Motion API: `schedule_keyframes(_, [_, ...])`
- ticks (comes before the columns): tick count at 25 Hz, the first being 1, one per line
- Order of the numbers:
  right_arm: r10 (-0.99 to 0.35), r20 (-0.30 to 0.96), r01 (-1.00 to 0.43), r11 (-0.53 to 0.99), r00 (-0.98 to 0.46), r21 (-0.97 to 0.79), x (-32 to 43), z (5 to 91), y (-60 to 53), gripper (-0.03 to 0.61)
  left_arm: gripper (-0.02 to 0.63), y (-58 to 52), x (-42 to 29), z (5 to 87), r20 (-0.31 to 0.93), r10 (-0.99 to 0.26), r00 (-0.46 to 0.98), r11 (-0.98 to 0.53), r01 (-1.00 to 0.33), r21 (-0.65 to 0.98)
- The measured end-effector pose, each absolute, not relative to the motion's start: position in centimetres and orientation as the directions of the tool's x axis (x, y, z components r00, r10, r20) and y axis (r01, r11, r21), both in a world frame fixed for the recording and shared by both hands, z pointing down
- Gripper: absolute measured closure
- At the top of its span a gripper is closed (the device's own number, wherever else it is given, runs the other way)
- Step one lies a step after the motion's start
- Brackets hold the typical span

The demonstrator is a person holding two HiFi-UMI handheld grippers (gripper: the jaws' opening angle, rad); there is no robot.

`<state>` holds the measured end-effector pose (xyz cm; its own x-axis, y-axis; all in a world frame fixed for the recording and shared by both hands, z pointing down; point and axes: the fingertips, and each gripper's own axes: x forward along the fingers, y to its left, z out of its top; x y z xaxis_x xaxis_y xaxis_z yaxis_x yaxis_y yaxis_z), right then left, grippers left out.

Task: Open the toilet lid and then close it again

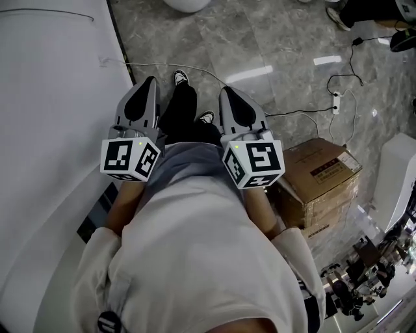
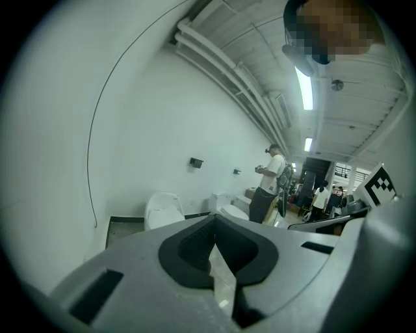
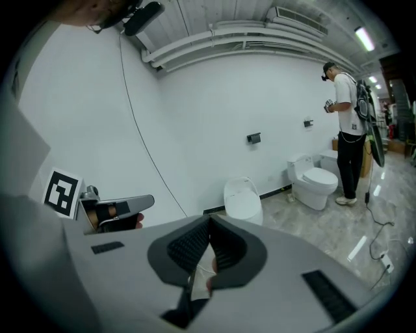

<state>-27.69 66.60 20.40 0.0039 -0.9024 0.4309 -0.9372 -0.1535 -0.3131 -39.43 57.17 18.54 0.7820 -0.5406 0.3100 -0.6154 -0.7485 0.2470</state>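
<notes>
A white toilet (image 3: 242, 198) with its lid down stands against the white wall, a few steps ahead; it is also in the left gripper view as the nearer toilet (image 2: 162, 209). Its white edge (image 1: 188, 4) shows at the top of the head view. My left gripper (image 1: 147, 84) and right gripper (image 1: 227, 92) are held side by side in front of my body, pointing forward and slightly down over the floor. Both are far from the toilet. The left gripper (image 2: 214, 220) has its jaws together with nothing between them, and so does the right gripper (image 3: 209, 222).
A white wall (image 1: 52, 97) runs close on my left. A cardboard box (image 1: 322, 172) sits on the marble floor at my right, with a cable and power strip (image 1: 336, 104) beyond. A second toilet (image 3: 313, 179) and a standing person (image 3: 348, 130) are farther along the wall.
</notes>
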Motion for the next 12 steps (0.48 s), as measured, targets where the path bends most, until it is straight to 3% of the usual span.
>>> schedule_keyframes(12, [-0.853, 0.520, -0.956, -0.117, -0.043, -0.271, -23.7, 22.7, 57.3, 0.568, 0.606, 47.3, -35.7, 20.9, 0.320, -0.546, 0.774, -0.711, -0.631, 0.310])
